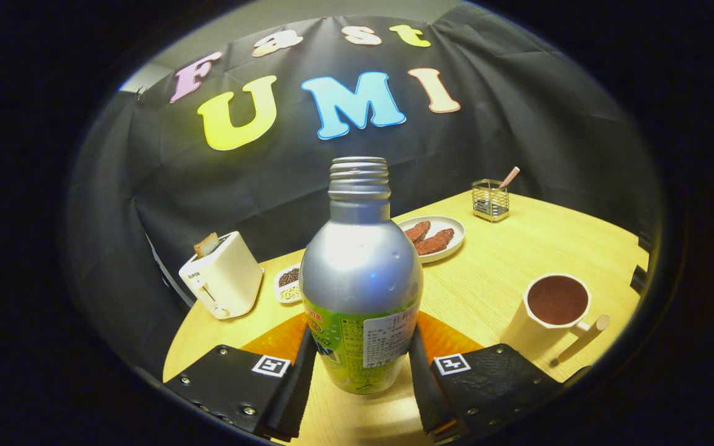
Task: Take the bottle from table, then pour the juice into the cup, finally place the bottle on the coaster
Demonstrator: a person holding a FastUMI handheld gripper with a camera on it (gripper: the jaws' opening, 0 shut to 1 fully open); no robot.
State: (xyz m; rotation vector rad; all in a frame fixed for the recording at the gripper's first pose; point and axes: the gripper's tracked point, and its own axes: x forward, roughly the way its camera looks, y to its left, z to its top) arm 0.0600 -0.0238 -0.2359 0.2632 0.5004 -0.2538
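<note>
**Bottle held between the fingers, coaster just behind its base**

Fingers (422, 378) of the gripper (362, 371) sit nearest the lens, one on each side of the uncapped silver aluminium bottle with the green label (360, 279). Both inner faces lie against the labelled lower body, so I read the jaws as pinching the bottle, low on its barrel. Bottle is upright, threaded neck open, no cap on it.

An orange coaster (450, 337) shows to either side of the bottle, just behind its base, on the light wooden table (518, 248). Whether the base rests on the coaster, on the wood, or hangs just above, I cannot tell.

A cream cup with a wooden peg handle (555, 310) stands off to the right, apart from the bottle, with dark liquid up near its rim. Judgement: pouring looks done; the step in hand is likely the set-down on the coaster.

Handling notes (judgement):
- Thin metal wall: stiff enough, but may dent under a hard squeeze.
- Smooth metal above the label, with what look like droplets; likely slippery. The label band is the better hold.
- Weight unknown; contents not visible. Open neck means any tilt risks a spill.
- Low grip leaves the shoulder and neck above the fingers, so it may rock.

Beyond: a white toaster with a slice of bread (224, 282), a small white dish of seeds (287, 284), a white plate of brown pieces (434, 238), a wire holder (491, 199).
</note>
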